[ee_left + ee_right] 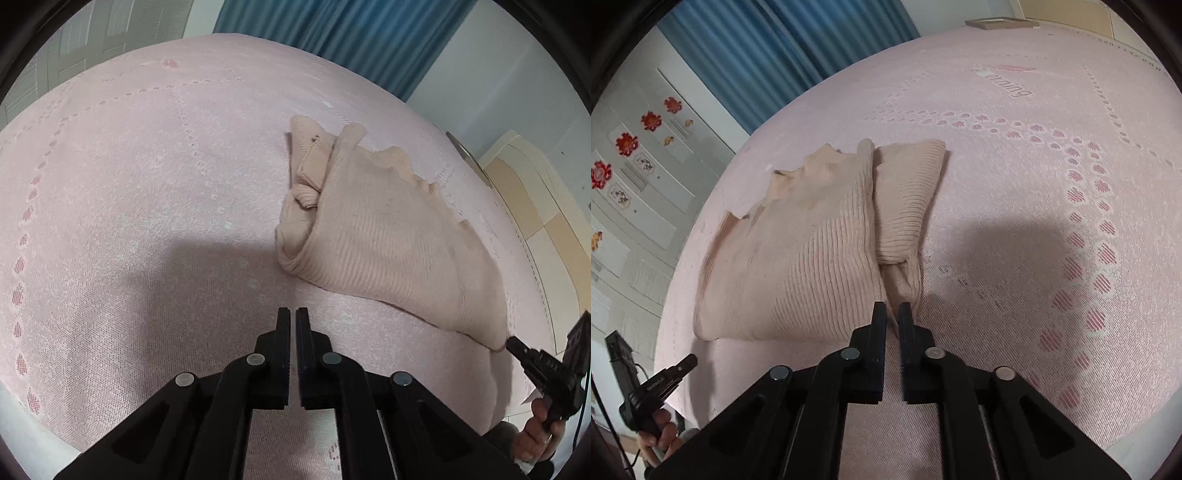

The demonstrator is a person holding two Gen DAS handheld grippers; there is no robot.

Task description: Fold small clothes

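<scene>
In the left wrist view, the left gripper point(293, 314) hovers over the pink bedspread point(129, 184), its jaws nearly closed on nothing. The beige knit garment point(380, 236) lies folded to the right, its near corner pinched by the right gripper point(511, 342). In the right wrist view, the right gripper point(893, 310) grips the garment's point(798, 258) near edge, jaws narrow, with the left gripper point(687, 361) at the lower left.
</scene>
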